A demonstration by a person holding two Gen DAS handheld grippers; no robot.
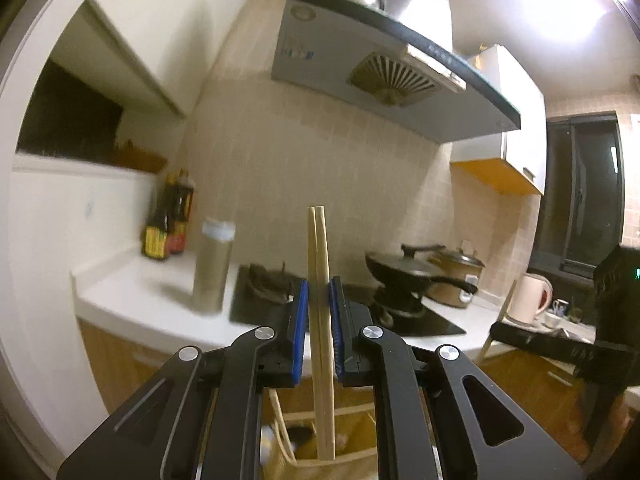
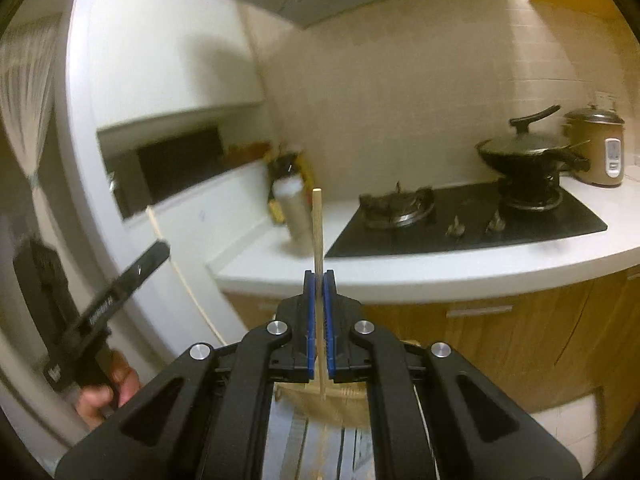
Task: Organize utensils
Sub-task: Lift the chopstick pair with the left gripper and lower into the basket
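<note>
So rn my left gripper (image 1: 319, 312) has its jaws clamped on a pair of chopsticks (image 1: 320, 280), held upright w/ tips pointing up. My right gripper (image 2: 319, 304) has its jaws clamped on a single chopstick (image 2: 317, 236), also upright. Containers: a lidded wok (image 2: 528, 152) on the stove (image 2: 464, 220), a rice cooker (image 2: 598, 152) beside it, a white-capped jar (image 1: 212, 268) + sauce bottles (image 1: 168, 224) on the surface (image 1: 132, 284). Labels too blurry to read tbh.
</note>
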